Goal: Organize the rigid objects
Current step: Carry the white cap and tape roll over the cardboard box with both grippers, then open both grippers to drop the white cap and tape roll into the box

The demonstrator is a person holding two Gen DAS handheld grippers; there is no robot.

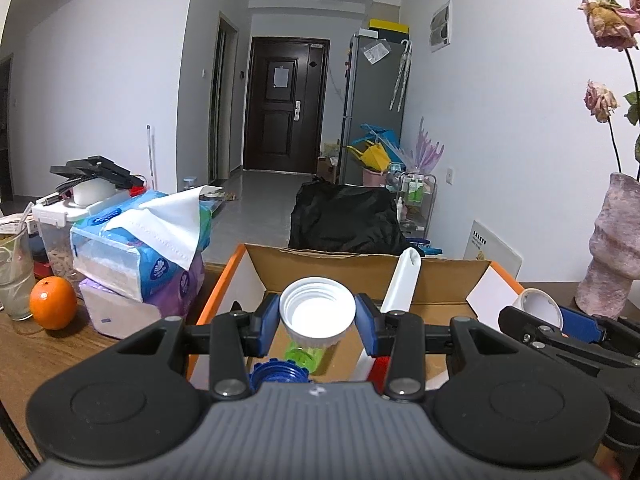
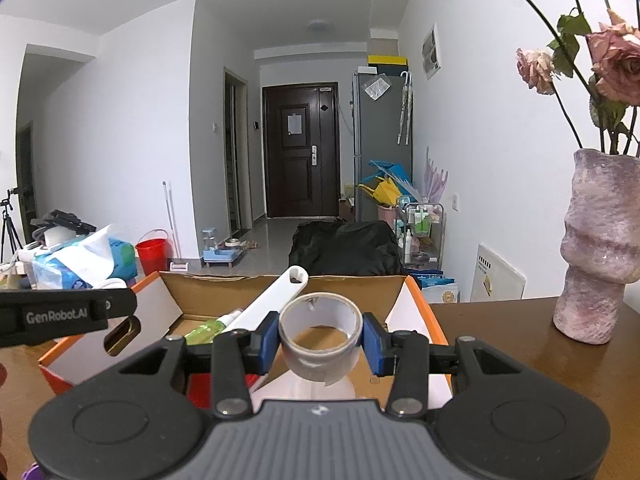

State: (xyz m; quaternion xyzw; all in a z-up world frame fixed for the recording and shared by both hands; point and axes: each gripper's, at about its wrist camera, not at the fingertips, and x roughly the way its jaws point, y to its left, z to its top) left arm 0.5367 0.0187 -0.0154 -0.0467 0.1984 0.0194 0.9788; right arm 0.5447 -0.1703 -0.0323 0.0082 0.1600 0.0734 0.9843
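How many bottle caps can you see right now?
2. A white cap is held in the left tongs above the cardboard box; a blue cap lies below, partly hidden. More may be hidden in the box.

One readable brand name, on the other handheld unit

In the right wrist view, white lettering reading "GenRobot.AI" stands on the black body of the left tongs (image 2: 60, 316), which reaches in from the left edge. Print on the tissue packs (image 1: 156, 270), the white board (image 2: 500, 276) leaning against the wall, the paper on the door (image 2: 295, 124) and the sheet on the fridge (image 2: 376, 87) is too small or blurred to read.
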